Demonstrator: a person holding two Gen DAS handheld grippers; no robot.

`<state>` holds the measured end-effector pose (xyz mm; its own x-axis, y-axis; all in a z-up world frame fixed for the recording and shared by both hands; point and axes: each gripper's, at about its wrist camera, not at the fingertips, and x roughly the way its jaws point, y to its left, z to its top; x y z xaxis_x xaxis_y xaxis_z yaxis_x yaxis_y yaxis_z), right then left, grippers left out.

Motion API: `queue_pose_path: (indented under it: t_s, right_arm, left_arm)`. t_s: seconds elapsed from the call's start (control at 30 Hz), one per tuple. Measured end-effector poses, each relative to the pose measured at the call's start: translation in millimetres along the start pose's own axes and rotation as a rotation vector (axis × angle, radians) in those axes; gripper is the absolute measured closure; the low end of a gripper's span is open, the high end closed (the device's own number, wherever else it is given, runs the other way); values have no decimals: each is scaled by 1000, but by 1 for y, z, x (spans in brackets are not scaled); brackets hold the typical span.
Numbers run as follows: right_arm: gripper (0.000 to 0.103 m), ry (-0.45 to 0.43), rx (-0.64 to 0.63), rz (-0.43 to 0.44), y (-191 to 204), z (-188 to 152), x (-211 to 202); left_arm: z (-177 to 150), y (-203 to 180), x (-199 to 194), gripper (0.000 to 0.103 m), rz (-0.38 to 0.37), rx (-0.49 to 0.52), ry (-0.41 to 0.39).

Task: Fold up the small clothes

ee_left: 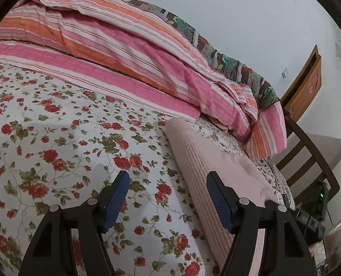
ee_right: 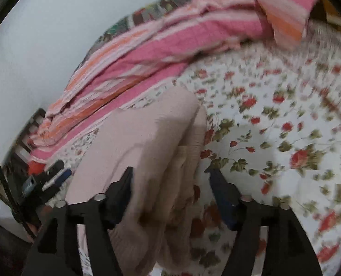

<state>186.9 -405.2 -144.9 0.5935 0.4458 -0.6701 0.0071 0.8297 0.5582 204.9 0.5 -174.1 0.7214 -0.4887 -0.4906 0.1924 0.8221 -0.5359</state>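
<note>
Both my grippers wide apart over one pale pink knit garment (ee_left: 218,174) on the floral bedsheet (ee_left: 55,138).

Left gripper (ee_left: 168,182): fingers spread, holding nothing, garment lying folded at one o'clock under my right finger (ee_left: 218,201). Right gripper (ee_right: 170,172): fingers spread, nothing pinched, garment at eleven o'clock, blurred. Only the left view shows one wooden chair (ee_left: 308,151) at three o'clock; only the right shows dark clutter (ee_right: 46,179) at nine. Farther back, one striped pink-orange quilt (ee_left: 115,46), then the wall (ee_left: 239,11).
</note>
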Motion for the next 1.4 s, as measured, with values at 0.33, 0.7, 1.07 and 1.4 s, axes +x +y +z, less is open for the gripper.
queue_pose_path:
  t_s: [0.33, 0.7, 1.07, 1.4]
  right_arm:
    - [26, 133, 9, 101, -5, 20, 44]
    - [66, 131, 28, 152, 12, 19, 30]
    - [68, -127, -109, -44, 158, 48, -31]
    - [68, -111, -35, 162, 213, 61, 38]
  left_arm:
    - [5, 7, -1, 36, -5, 1, -6]
    - [11, 18, -23, 36, -10, -14, -43]
    - [28, 54, -77, 36, 40, -81, -160]
    - [38, 73, -106, 35, 125, -56, -213]
